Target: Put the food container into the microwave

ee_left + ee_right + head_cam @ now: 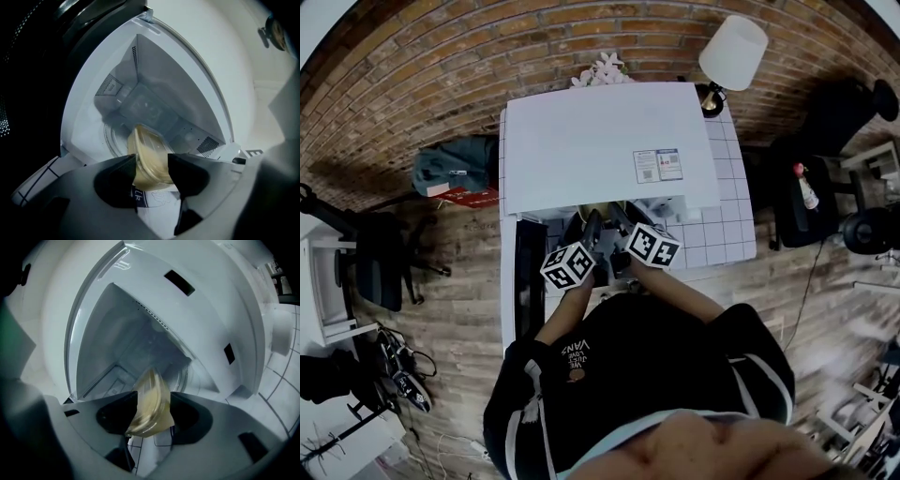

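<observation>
left tongs (151, 161): Nearest to us, at 6 o'clock in the left gripper view. The two tips pinch one end of the food container, one on each side.
right tongs (153, 401): Also at 6 o'clock in the right gripper view. Its tips pinch the other end of the same box.
food container (147, 145): A clear box with pale yellow food inside. We hold it between both tongs, right at the mouth of the microwave. We think it is not set down yet.
table (727, 234): White with a grid of lines. It carries the microwave, and we see a bit of it under the box.
door (528, 281): Dark and swung open, at about 8 o'clock from the tongs in the head view.
microwave (600, 141): A white box, open toward us, at 12 o'clock from the tongs. The inside is white and has nothing else in it.
glass plate (111, 140): Round, on the microwave floor, just past the box.
step in hand: We think we are sliding the box in through the opening.
how to do it well: Move both hands together at the same speed. Hold both ends level so the food does not tip. Go in low and straight toward 12 o'clock. Rest the box on the middle of the glass plate before we let go.
watch out: If one grip lets go first, that end may drop.
</observation>
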`<state>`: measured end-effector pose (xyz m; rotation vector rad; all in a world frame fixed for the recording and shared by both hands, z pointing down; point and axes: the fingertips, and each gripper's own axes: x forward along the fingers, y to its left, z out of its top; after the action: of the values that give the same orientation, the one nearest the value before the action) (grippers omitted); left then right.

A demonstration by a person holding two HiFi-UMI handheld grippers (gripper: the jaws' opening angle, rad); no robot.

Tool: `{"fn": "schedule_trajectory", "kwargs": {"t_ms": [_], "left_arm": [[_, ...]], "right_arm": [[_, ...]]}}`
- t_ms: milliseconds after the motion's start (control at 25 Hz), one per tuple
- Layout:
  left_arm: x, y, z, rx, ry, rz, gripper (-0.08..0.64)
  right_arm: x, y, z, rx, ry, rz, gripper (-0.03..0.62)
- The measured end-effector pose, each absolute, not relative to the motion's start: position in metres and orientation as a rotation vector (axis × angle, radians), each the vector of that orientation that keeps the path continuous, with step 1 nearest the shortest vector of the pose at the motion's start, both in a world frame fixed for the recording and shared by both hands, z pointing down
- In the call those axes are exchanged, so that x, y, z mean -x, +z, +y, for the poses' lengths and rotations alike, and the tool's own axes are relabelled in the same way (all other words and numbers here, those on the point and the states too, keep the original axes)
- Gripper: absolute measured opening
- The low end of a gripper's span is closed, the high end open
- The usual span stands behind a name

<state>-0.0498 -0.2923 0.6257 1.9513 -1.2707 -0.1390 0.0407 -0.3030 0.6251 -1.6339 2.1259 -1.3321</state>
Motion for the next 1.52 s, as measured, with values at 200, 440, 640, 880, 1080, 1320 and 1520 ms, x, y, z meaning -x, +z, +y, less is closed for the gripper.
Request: {"fn": "schedule_trajectory", "kwargs": {"t_ms": [200,440,640,880,1080,1320,1520], "left_arm": [[0.050,0.623,-0.295,-1.954,-0.183,-1.262,0.262],[0.056,0.615,-0.293,-1.975,-0.195,-1.271,0.295],[0.053,0.613,-0.280,-2.053,-0.112,-1.244,0.295],[0.056,0.606,-0.264,-2.156,-0.016,-1.295,0.290],[0.051,0.605,-0.249,-2.213,0.020,-1.277,0.174],[0.048,0.611,-0.242,-2.242,0.094,-1.278,0.038],[0.046,0.616,-0.244,-2.235,0.137,-1.275,0.012]], "right_arm": [[-0.048,0.615,-0.309,1.630,-1.257,2.100,0.235],[-0.056,0.608,-0.303,1.635,-1.229,2.096,0.238],[-0.059,0.598,-0.294,1.636,-1.139,2.178,0.238],[-0.060,0.597,-0.275,1.683,-1.067,2.256,0.236],[-0.056,0.605,-0.260,1.715,-1.069,2.295,0.205],[-0.049,0.610,-0.252,1.720,-1.045,2.388,0.035],[-0.040,0.617,-0.253,1.704,-1.068,2.445,0.011]]}}
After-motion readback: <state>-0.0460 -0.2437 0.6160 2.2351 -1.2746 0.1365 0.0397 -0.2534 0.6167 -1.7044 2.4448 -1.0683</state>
